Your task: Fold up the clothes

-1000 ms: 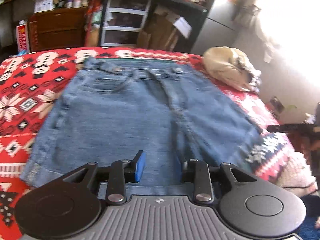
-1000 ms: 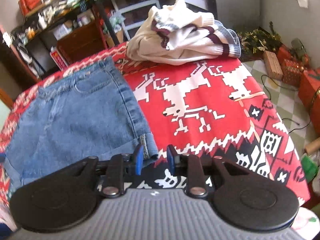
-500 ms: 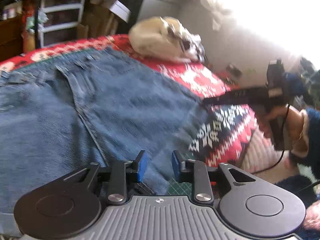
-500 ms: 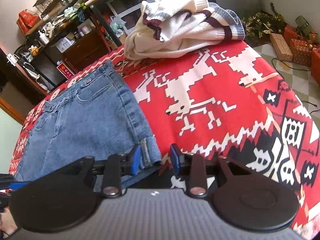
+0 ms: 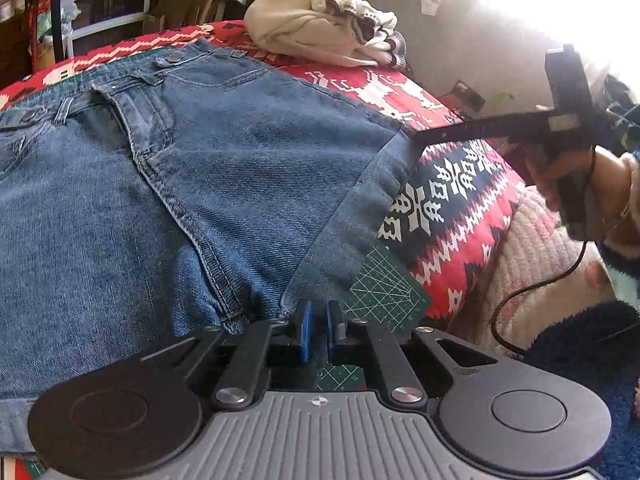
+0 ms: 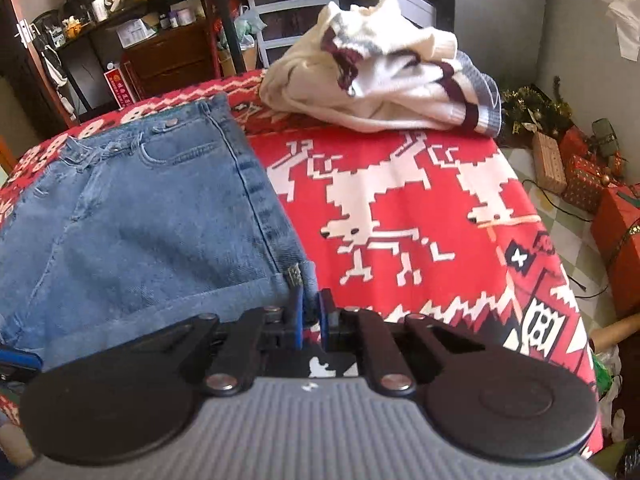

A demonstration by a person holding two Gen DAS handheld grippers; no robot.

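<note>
A pair of blue denim shorts [image 5: 168, 184] lies spread flat on a red patterned blanket [image 6: 400, 200] with white pixelated animal figures, waistband at the far side and cuffed leg hems nearest the cameras.

The left wrist view looks across the shorts from the crotch seam; the left gripper [image 5: 316, 330] sits at the inner hem of one leg, its blue-padded fingers drawn close with only a narrow gap; whether cloth is pinched between them cannot be told. Only this view shows a green cutting mat [image 5: 380, 292] poking out beside the hem under the blanket's edge, and the person's hand [image 5: 592, 192] holding the other tool, a cable trailing from it, its black tip reaching the outer corner of the same leg.

The right wrist view shows the right gripper [image 6: 310, 320] at that outer hem corner, fingers nearly together around the rolled cuff edge; a firm grip cannot be confirmed. Only this view shows wrapped gift boxes [image 6: 580, 176] on the floor to the right.

A crumpled cream sweater [image 6: 384, 88] with maroon and grey stripes lies at the blanket's far end, apart from the shorts, in both views; cluttered shelves [image 6: 132, 12] stand behind.
</note>
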